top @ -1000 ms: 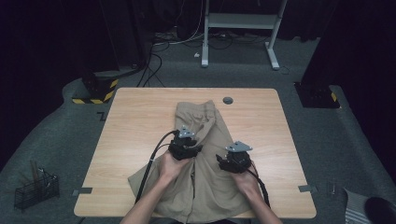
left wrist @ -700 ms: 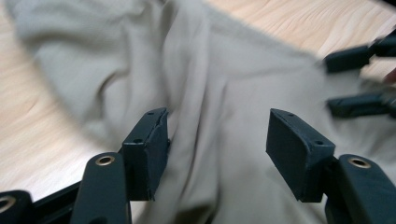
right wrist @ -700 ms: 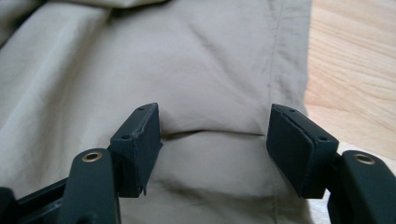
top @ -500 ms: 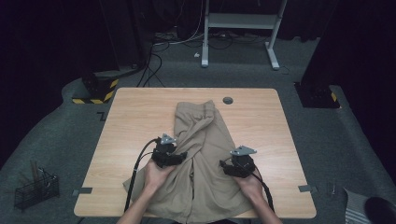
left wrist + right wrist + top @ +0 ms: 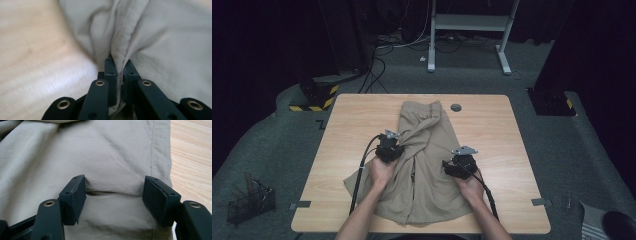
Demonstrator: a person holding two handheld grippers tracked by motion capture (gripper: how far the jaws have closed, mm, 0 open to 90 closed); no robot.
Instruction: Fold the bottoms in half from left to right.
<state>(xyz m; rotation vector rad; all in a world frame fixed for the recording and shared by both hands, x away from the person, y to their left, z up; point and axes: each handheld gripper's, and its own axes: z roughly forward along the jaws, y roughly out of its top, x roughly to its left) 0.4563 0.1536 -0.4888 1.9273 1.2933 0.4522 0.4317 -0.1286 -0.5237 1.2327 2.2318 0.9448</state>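
Khaki trousers [image 5: 432, 150] lie spread down the middle of the wooden table [image 5: 352, 120], waistband at the far end. My left gripper [image 5: 398, 146] is at the cloth's left side; its jaws have just been closing and now pinch a raised fold of the fabric [image 5: 122, 42]. In the left gripper view the left gripper [image 5: 119, 65] has its pads pressed on that fold. My right gripper [image 5: 449, 166] rests on the trousers' right half. Its jaws stand apart in the right gripper view, right gripper [image 5: 115, 192], with flat cloth [image 5: 107, 157] under and between them.
A small dark round disc [image 5: 456, 107] sits on the table beyond the waistband. On the floor are a wire basket [image 5: 249, 202] at the left, a yellow-black striped base [image 5: 314, 97] and a white frame [image 5: 467, 20] behind the table.
My left gripper moved left to the trousers' left part and closed on a fold, which is now bunched up. My right gripper drifted right and back, its jaws unchanged.
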